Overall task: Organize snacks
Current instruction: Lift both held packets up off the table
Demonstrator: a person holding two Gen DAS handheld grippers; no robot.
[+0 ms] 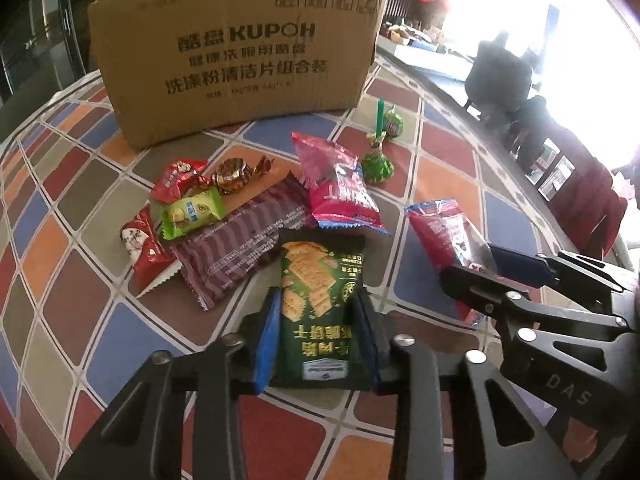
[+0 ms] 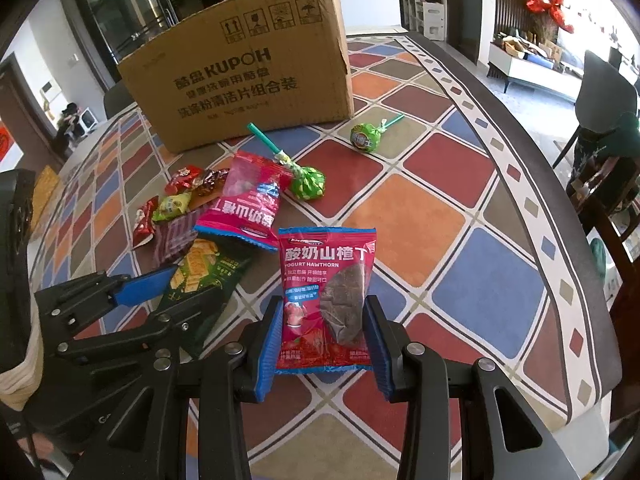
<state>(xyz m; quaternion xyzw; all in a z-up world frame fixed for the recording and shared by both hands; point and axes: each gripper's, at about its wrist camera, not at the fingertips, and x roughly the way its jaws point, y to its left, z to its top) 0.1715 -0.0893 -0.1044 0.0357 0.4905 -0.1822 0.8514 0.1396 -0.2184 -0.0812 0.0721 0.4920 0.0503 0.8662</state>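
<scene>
A dark green cracker packet (image 1: 316, 280) lies on the table with my left gripper (image 1: 318, 332) shut on its near half, a blue pad against each side. The right wrist view shows that gripper (image 2: 168, 292) at the left, on the same green packet (image 2: 200, 276). My right gripper (image 2: 324, 332) is shut on a pink yogurt hawthorn packet (image 2: 326, 280), which stands upright between the pads. In the left wrist view the right gripper (image 1: 468, 260) holds this pink packet (image 1: 440, 232) at the right. A brown cardboard box (image 1: 240, 52) stands behind the snacks.
A second pink packet (image 1: 340, 188), a long purple packet (image 1: 240, 240), a light green packet (image 1: 192, 212), red candies (image 1: 176, 176), a gold candy (image 1: 236, 176) and two green lollipops (image 2: 308, 184) (image 2: 366, 136) lie before the box (image 2: 248, 80). The table's dark edge (image 2: 560, 240) curves right, chairs (image 2: 600, 184) beyond.
</scene>
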